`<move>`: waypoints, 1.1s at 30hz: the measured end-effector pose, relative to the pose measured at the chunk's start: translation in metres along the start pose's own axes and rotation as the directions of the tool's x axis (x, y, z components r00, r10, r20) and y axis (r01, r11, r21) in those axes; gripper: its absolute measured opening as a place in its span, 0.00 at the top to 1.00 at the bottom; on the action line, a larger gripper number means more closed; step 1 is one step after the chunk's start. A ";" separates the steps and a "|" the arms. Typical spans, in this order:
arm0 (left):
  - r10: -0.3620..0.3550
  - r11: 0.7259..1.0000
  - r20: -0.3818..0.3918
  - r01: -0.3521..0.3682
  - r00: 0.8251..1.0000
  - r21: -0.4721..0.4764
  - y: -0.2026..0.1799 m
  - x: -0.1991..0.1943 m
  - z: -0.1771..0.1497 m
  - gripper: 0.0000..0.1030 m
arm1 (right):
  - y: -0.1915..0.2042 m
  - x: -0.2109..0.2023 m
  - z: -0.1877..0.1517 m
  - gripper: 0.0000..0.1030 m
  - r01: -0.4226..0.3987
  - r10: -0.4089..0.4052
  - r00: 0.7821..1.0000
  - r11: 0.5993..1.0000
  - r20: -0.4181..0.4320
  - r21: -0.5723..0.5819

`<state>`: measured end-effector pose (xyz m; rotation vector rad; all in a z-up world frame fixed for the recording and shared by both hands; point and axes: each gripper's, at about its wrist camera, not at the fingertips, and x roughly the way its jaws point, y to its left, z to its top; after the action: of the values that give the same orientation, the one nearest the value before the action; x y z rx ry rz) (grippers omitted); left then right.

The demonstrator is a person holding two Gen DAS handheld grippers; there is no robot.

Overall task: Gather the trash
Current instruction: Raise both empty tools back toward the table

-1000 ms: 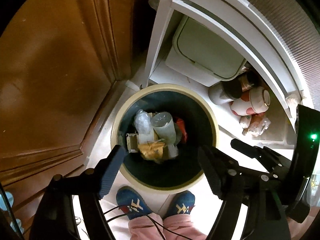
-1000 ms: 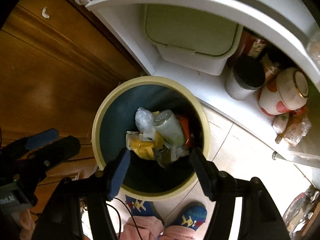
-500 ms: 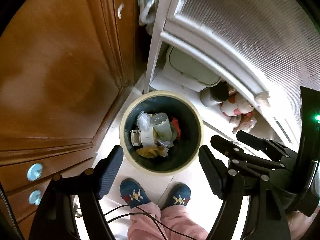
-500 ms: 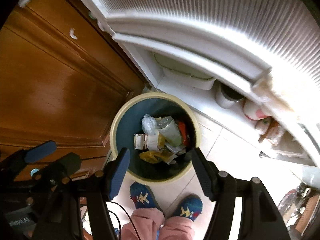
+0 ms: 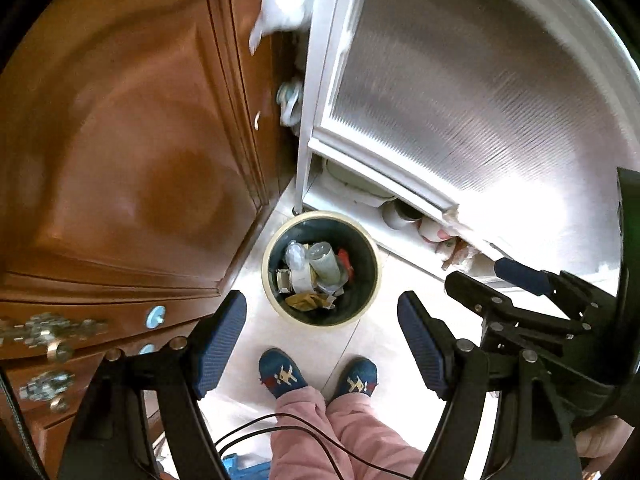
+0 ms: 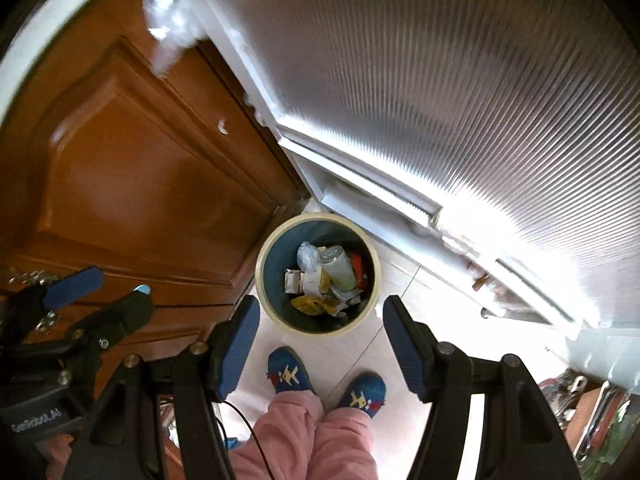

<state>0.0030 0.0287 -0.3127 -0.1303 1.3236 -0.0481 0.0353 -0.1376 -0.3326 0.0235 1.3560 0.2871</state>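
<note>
Fingers (image 5: 222, 344) on both grippers stand apart, nothing between them. Left gripper (image 5: 320, 344) and right gripper (image 6: 318, 346) both point steeply down at the floor (image 5: 360, 344), side by side; each shows up at the edge of the other's view.

One trash bin (image 5: 267, 276), round, cream rim, dark inside, stands on the floor well below both grippers. In each wrist view it sits just above the gap between the fingertips, centred, not touched. It's in the corner where the wooden cabinet (image 5: 120, 160) meets the white ribbed-glass door (image 5: 480, 100).

Trash (image 5: 310, 276) is inside the bin, a loose heap:
- one pale green cup or tube (image 6: 340, 266), lying tilted, long axis running from upper left to lower right in the right wrist view, open end towards the cabinet side
- one crumpled clear plastic piece (image 6: 307, 258) beside it
- one red scrap (image 6: 358, 266) on the far side of the tube
- one yellow wrapper (image 6: 310, 304) at the near edge
- some white paper bits, count unclear

Person's two feet in blue patterned slippers (image 6: 288, 372) are on the floor just this side of the bin, pink trousers (image 6: 320, 432) above. Thin black cable (image 5: 300, 432) crosses the trousers.
</note>
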 end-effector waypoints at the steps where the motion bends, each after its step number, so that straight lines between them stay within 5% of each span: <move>1: 0.001 1.000 0.008 -0.001 1.000 0.004 -0.002 -0.010 0.002 0.26 | 0.002 -0.008 0.001 0.37 0.001 -0.001 1.000 1.000 0.006 -0.011; 17: -0.014 0.998 0.147 0.005 0.989 0.057 -0.016 -0.168 0.037 0.26 | 0.033 -0.147 0.022 0.38 -0.008 0.026 0.991 0.991 0.129 -0.137; 33: -0.079 0.973 0.284 0.013 0.956 0.229 -0.014 -0.280 0.112 0.26 | 0.063 -0.254 0.066 0.38 0.065 -0.028 0.926 0.994 0.376 -0.084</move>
<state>0.0433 0.0527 -0.0141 0.0245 1.0114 -0.2108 0.0401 -0.1221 -0.0632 -0.0325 0.9594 0.2903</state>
